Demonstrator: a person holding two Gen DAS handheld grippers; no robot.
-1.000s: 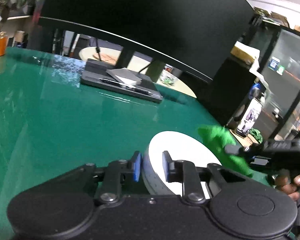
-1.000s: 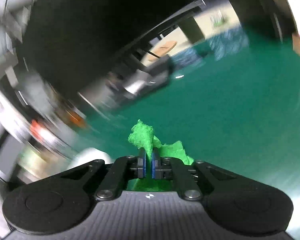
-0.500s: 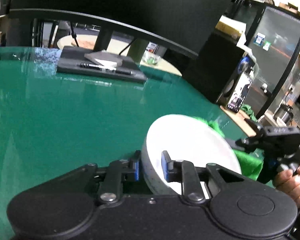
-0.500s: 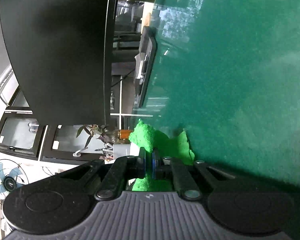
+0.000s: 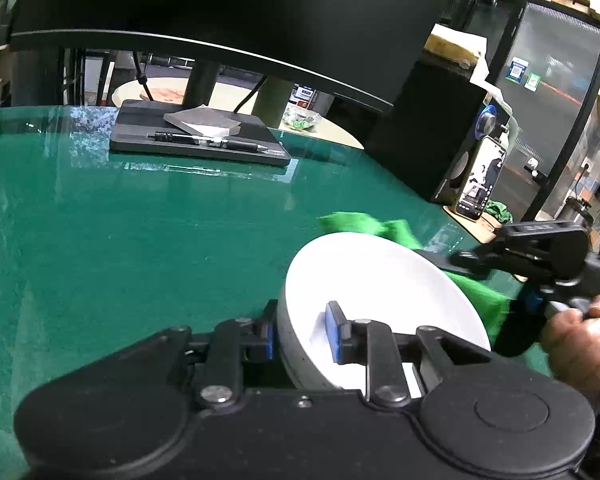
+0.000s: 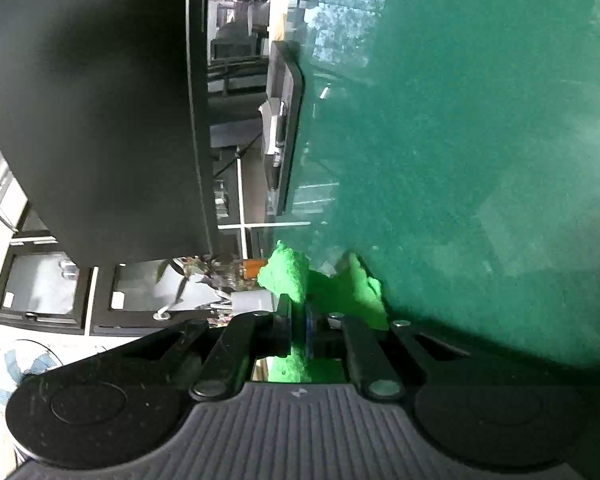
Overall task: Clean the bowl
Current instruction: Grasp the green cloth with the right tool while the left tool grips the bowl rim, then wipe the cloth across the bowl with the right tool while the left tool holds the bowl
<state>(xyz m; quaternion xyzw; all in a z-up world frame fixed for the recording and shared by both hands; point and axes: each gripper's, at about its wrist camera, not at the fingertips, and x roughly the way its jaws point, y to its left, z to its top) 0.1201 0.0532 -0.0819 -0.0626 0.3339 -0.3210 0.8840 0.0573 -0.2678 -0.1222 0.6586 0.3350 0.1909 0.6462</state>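
My left gripper (image 5: 302,334) is clamped on the rim of the round white ceramic bowl (image 5: 376,280), one blue pad inside the wall and one outside, holding the bowl tilted above the glossy green counter (image 5: 140,240) at the near right of the left wrist view. My right gripper (image 6: 296,330) is clenched on a crumpled bright green cloth (image 6: 288,272); in the left wrist view this cloth shows behind and beside the bowl's far rim, apparently touching it, with my right hand (image 5: 580,344) on the handle. I judge that wiping is under way, yet the visible inner surface looks plain white, and I cannot tell how much of the bowl is cleaned or what remains. Open room lies to the left and ahead across the bare counter. Limits: a black tray with a pen (image 5: 198,144) under the dark monitor (image 5: 220,8) at the far edge, and a black speaker (image 5: 432,132) with a phone (image 5: 480,180) at the right edge.
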